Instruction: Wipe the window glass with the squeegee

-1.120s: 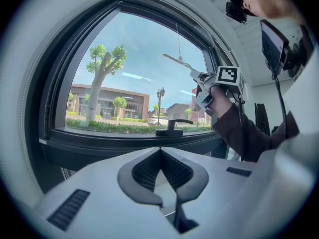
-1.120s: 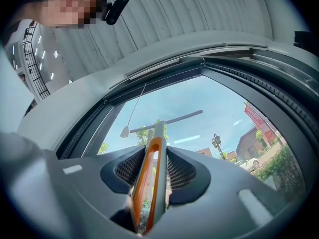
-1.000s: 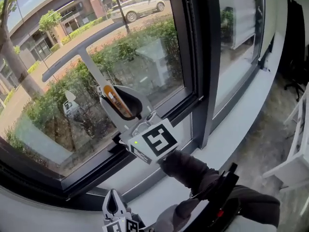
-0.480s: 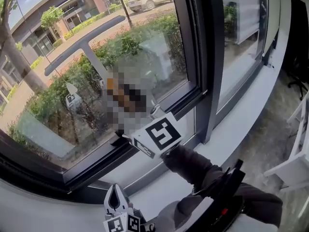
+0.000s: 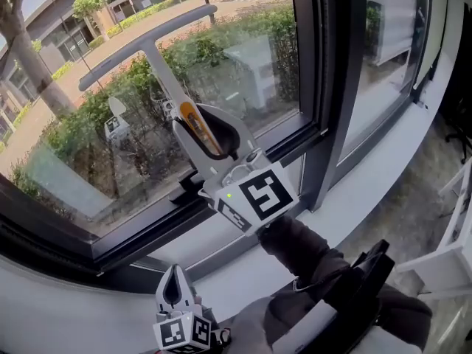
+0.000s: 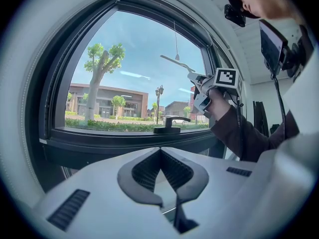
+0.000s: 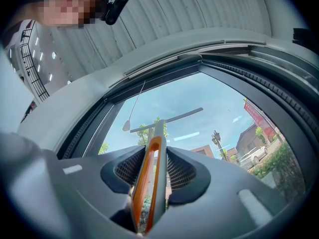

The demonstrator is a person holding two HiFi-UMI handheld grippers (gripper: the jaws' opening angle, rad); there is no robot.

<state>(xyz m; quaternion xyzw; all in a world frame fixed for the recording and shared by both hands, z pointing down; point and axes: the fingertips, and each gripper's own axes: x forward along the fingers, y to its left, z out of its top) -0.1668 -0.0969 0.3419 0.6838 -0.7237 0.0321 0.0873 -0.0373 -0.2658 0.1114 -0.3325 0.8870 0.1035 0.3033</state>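
Observation:
The squeegee [image 5: 158, 57] is a grey T with an orange-inlaid handle. Its blade lies slantwise against the window glass [image 5: 88, 146]. My right gripper [image 5: 210, 137] is shut on the handle, below the blade, with its marker cube toward me. In the right gripper view the squeegee handle [image 7: 151, 176] runs up between the jaws to the blade [image 7: 164, 119]. My left gripper [image 5: 175, 292] hangs low near the sill, shut on nothing. In the left gripper view its jaws [image 6: 162, 183] meet, and the right gripper [image 6: 218, 84] holds the squeegee [image 6: 177, 62] up at the pane.
A black window handle [image 6: 171, 128] sits on the lower frame. A dark mullion [image 5: 332, 87] divides this pane from the one to the right. The white sill [image 5: 369, 190] runs along beneath. White furniture [image 5: 450, 257] stands at the right edge.
The squeegee and my right gripper have shifted up and to the right along the glass. The left gripper has stayed low at the sill.

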